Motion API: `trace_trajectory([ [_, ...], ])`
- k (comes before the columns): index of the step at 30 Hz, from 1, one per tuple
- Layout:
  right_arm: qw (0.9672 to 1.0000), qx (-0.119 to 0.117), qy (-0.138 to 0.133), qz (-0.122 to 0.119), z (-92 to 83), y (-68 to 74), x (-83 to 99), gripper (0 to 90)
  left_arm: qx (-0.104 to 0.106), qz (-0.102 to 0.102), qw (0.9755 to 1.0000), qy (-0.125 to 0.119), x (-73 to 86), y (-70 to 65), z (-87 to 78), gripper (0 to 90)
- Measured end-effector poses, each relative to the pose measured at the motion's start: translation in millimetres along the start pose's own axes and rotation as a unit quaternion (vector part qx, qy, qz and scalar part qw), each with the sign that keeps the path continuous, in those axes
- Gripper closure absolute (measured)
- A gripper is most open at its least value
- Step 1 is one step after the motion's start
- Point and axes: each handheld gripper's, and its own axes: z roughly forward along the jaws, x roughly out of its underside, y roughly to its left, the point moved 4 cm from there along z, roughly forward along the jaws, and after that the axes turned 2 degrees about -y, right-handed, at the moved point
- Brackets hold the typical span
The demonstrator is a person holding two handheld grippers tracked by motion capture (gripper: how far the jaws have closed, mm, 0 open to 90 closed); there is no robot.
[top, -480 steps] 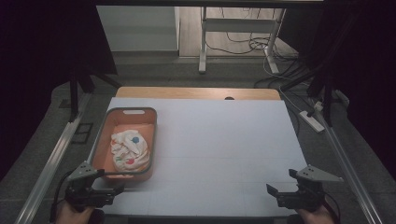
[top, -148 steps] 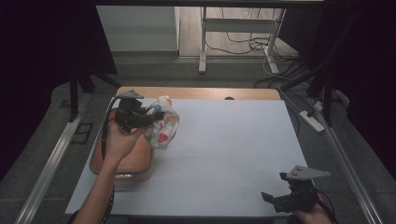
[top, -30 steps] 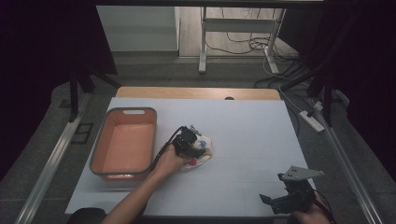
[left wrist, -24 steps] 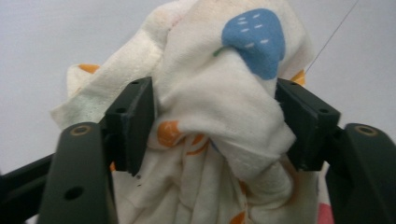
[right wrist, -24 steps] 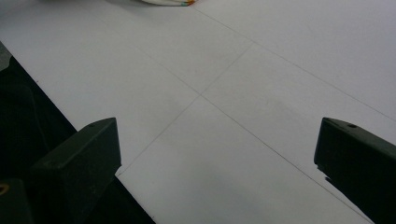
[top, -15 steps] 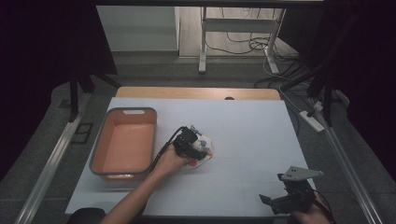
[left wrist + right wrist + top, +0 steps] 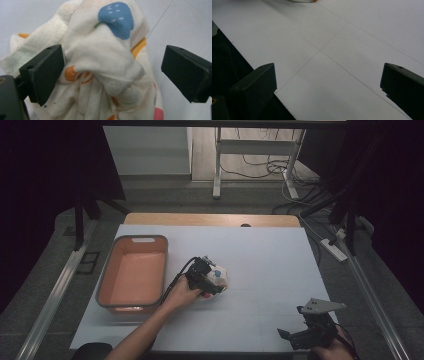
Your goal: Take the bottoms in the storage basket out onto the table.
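Observation:
A crumpled white cloth (image 7: 220, 277) printed with blue, orange and pink shapes lies on the white table (image 7: 270, 255), just right of the tray. My left gripper (image 7: 212, 282) is at the cloth. Its jaws have just been opening and now stand wide in the left gripper view, where the gripper (image 7: 112, 75) has the cloth (image 7: 105, 62) bunched between them. One jaw still rests against the fabric and the other stands apart from it. My right gripper (image 7: 292, 338) hovers open near the table's front right edge, and in its own view the gripper (image 7: 328, 85) has nothing between its jaws.
An orange tray with a grey rim (image 7: 141, 239) stands empty at the table's left. Beyond the far edge are a metal stand (image 7: 217, 165), cables and a power strip (image 7: 334, 249) on the floor. Rails run along both sides of the table.
The cloth, once in the tray and then held above it by the left gripper, now lies on the table right of the tray. Over the last second neither hand has shifted.

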Motion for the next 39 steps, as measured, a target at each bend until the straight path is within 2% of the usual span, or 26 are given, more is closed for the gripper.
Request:
trace_trajectory([
  [3, 1.0000, 0.000, 0.001, -0.001, 0.1, 0.1, 0.0, 1.0, 0.013, -0.013, 0.9998, -0.008, 1.0, 0.9, -2.3, 5.4],
  [11, 1.0000, 0.001, 0.003, -0.004, 0.1, 0.5, 0.0, 1.0, 0.040, -0.023, 0.9987, -0.020, 3.8, 4.3, -6.6, 3.8],
  [18, 1.0000, 0.001, 0.002, -0.005, 0.1, 0.6, 0.0, 1.0, 0.047, -0.004, 0.9987, -0.018, 4.5, 3.0, -10.2, 3.0],
  [24, 1.0000, -0.001, 0.002, -0.006, 0.3, 0.8, 0.0, 1.0, 0.046, -0.006, 0.9985, -0.029, 3.3, 2.0, -17.4, 2.0],
  [31, 1.0000, -0.001, 0.002, -0.006, 0.4, 1.0, 0.0, 1.0, 0.060, -0.004, 0.9973, -0.042, 2.5, -1.5, -23.0, 2.4],
  [39, 1.0000, -0.001, 0.001, -0.007, 0.2, 1.1, 0.0, 1.0, 0.070, -0.020, 0.9959, -0.054, 2.2, -2.1, -27.9, 2.1],
])
